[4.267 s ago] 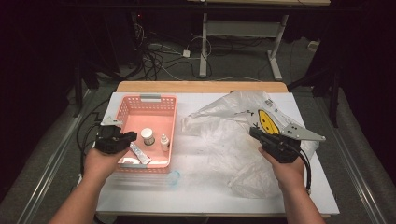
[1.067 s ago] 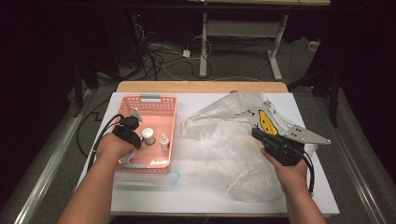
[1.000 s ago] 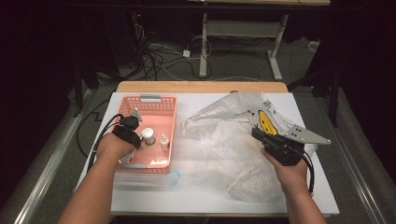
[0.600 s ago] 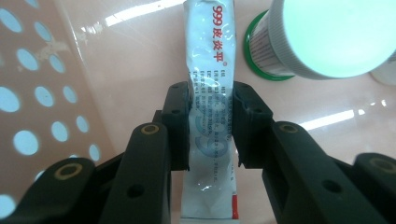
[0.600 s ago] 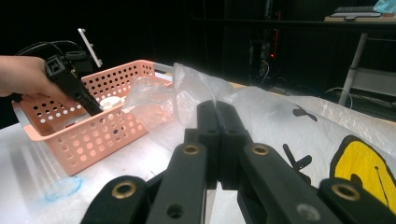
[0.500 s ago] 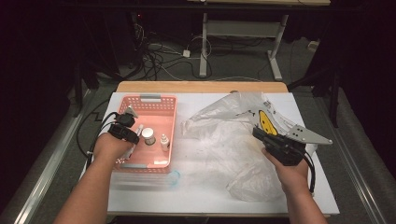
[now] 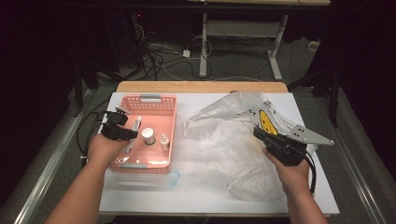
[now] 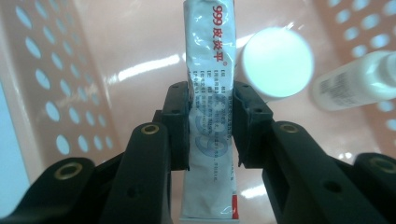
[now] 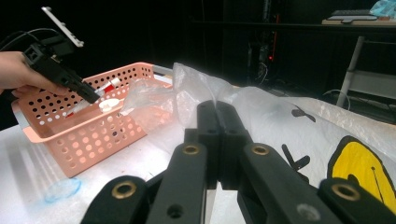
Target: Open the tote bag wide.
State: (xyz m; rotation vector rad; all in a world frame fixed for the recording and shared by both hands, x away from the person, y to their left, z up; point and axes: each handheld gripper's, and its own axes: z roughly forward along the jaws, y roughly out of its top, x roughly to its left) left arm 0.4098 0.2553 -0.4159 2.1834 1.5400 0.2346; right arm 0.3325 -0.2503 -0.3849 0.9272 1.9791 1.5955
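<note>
Foil-white ointment tube [image 8: 211,88] is clamped in the left gripper [image 8: 211,126], long axis along the jaws, over the pink basket [image 7: 164,105]; plastic bag [image 7: 233,135], pinched shut by the right gripper [image 9: 217,126], lies rightward.

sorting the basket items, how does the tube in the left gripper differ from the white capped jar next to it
The tube is long, flat and printed with red and grey text; the jar is round with a plain white cap. The tube is clamped between the jaws of the left gripper and lifted over the basket floor; the jar stands free in the pink basket, untouched. Both are small toiletry-like items over the same basket.
</note>
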